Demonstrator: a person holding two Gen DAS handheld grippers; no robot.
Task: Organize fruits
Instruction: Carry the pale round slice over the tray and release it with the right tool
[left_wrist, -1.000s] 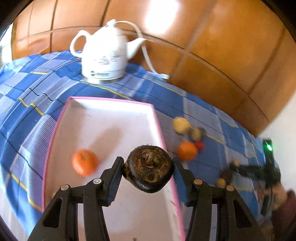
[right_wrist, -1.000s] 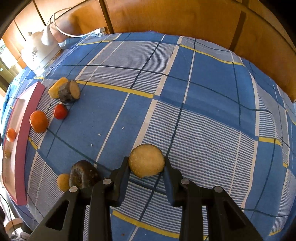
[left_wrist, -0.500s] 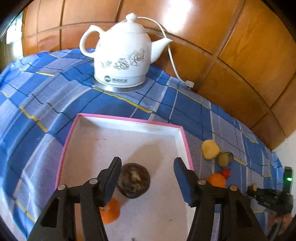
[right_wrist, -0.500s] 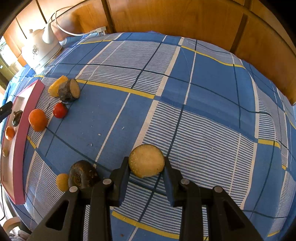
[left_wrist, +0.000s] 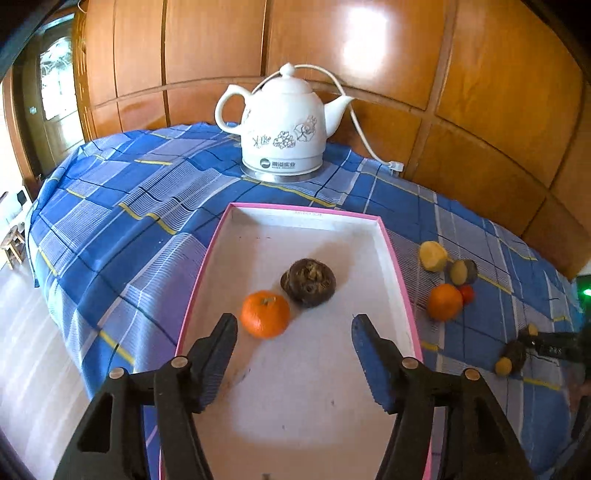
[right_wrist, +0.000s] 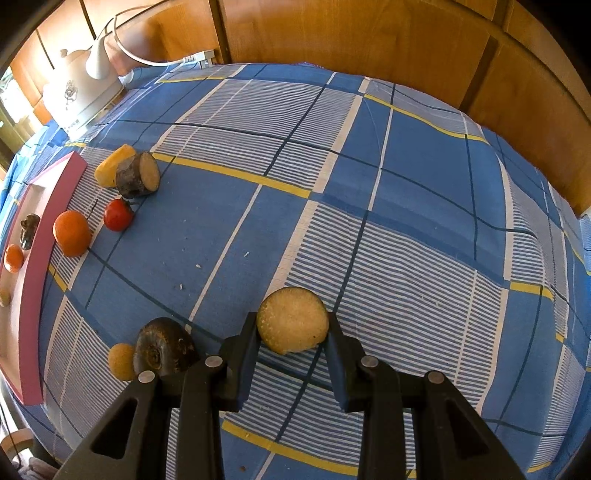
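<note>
Your right gripper is pinching the firm, light cut root piece across its sides; left gripper fingers are spreading, empty.

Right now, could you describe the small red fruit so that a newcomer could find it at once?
Start at the pink-rimmed tray on the blue checked cloth. Just outside its long side lies an orange, and beside that sits the red fruit. It is the only red piece, smaller than the orange.
</note>
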